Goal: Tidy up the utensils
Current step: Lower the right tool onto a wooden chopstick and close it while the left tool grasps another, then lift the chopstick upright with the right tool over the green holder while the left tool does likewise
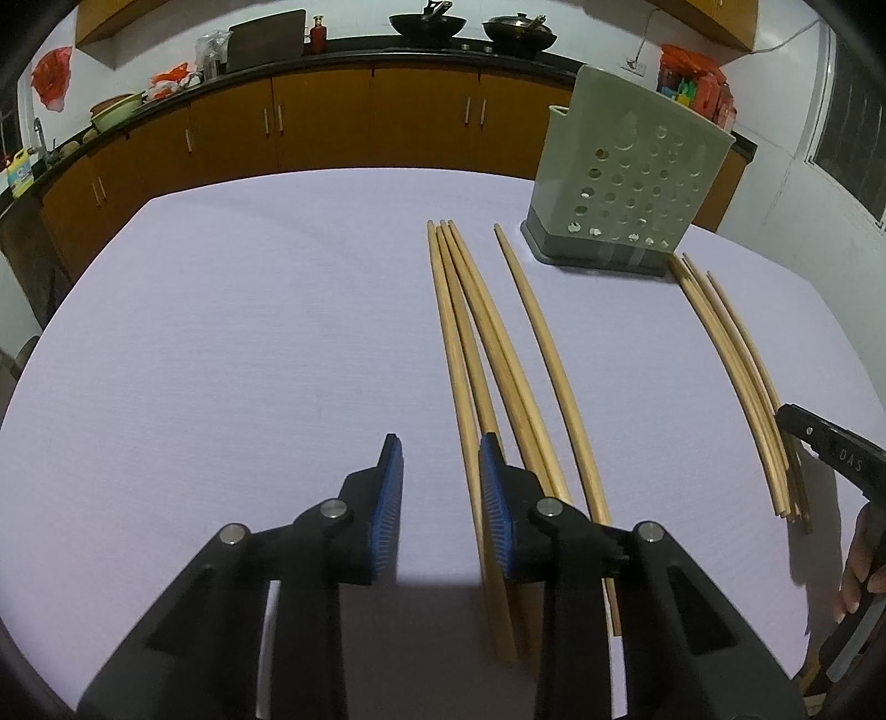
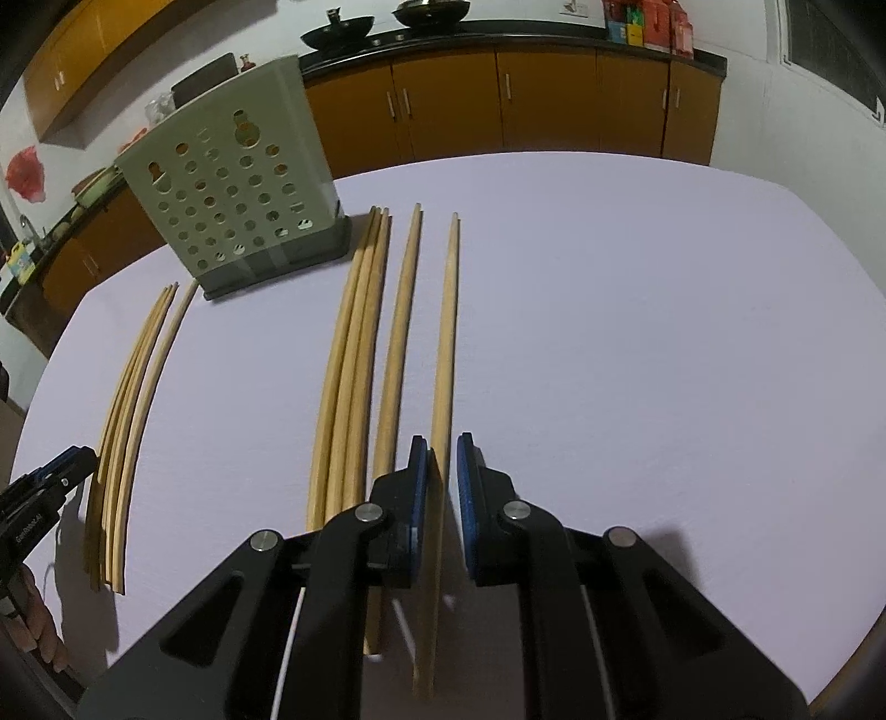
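In the right wrist view my right gripper (image 2: 441, 443) is shut on one wooden chopstick (image 2: 446, 332) that points toward the far side of the lilac table (image 2: 609, 332). Left of it lie a single chopstick (image 2: 401, 310) and a bundle of three (image 2: 354, 360). A perforated grey-green utensil holder (image 2: 232, 188) stands upright at the back. In the left wrist view my left gripper (image 1: 440, 443) is open over bare cloth. Its right finger sits at the edge of another chopstick bundle (image 1: 476, 332), and the leftmost stick runs along that finger's inner face.
One chopstick (image 1: 542, 343) lies apart from the bundle, in front of the holder (image 1: 631, 177). A person's hand (image 1: 864, 559) shows at the right edge. Orange cabinets (image 1: 332, 127) under a counter with woks (image 1: 426, 25) run behind the table. The table's near edge is just below both grippers.
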A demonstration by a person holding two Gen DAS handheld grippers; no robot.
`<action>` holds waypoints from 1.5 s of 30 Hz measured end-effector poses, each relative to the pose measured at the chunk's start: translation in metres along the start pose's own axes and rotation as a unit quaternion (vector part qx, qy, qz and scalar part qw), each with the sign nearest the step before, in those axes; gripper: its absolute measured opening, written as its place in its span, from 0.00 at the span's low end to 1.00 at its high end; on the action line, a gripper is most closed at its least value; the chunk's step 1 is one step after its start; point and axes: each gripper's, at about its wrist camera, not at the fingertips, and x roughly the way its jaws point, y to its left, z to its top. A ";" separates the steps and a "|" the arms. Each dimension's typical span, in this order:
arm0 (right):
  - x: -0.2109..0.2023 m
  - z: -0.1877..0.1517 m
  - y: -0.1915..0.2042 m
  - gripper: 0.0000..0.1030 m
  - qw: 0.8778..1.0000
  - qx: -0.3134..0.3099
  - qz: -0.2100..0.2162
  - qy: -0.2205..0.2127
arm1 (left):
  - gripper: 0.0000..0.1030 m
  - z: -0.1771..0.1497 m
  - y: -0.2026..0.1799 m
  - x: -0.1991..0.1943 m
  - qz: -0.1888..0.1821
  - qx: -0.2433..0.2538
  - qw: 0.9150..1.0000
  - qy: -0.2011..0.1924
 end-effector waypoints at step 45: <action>-0.046 0.020 -0.011 0.07 0.994 -0.040 -0.016 -0.102 | 0.08 0.018 0.027 -0.033 0.013 0.003 0.998 -0.068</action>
